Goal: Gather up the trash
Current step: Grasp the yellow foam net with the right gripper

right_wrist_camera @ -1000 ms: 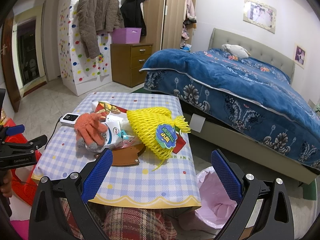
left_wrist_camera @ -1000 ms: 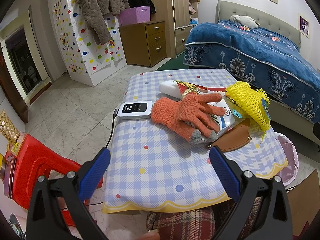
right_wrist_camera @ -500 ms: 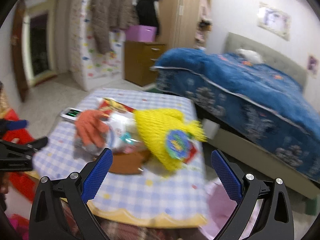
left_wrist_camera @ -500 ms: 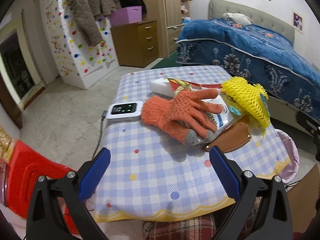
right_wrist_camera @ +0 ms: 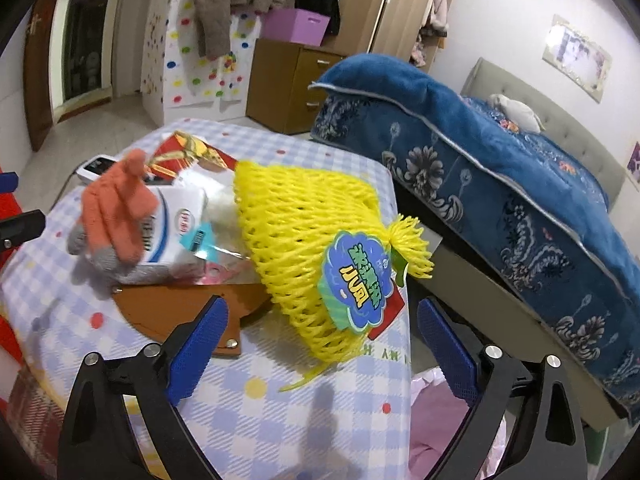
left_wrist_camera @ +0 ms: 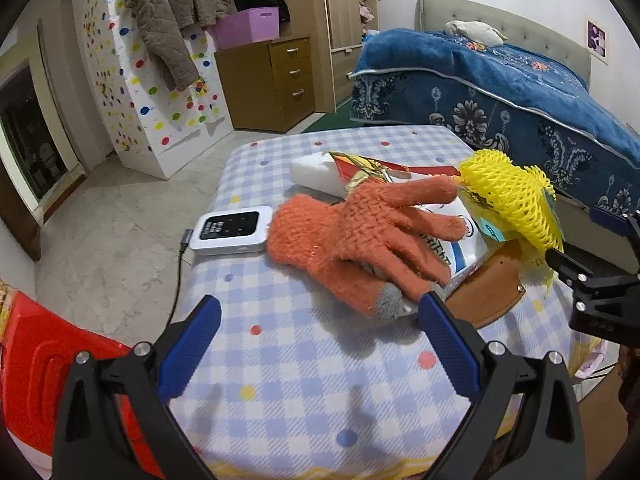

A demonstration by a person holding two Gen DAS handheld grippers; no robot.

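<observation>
A yellow foam net (right_wrist_camera: 308, 236) with a blue label lies at the right edge of the checked table (right_wrist_camera: 280, 412); it also shows in the left wrist view (left_wrist_camera: 512, 196). Beside it lie a white and blue wrapper (right_wrist_camera: 176, 224), a red and gold packet (left_wrist_camera: 372, 166) and an orange glove (left_wrist_camera: 360, 240). My right gripper (right_wrist_camera: 322, 356) is open, just in front of the net. My left gripper (left_wrist_camera: 318, 344) is open, just short of the glove's fingertips.
A white device (left_wrist_camera: 232, 232) with a cable lies left of the glove. A brown leather piece (right_wrist_camera: 180, 312) lies under the pile. A pink bag (right_wrist_camera: 444, 428) hangs below the table's right edge. A red stool (left_wrist_camera: 52, 376) stands at the left. A bed (right_wrist_camera: 500, 168) stands to the right.
Both grippers have moved forward toward the table. The right one has closed in on the yellow net, the left one on the glove. Both stay open.
</observation>
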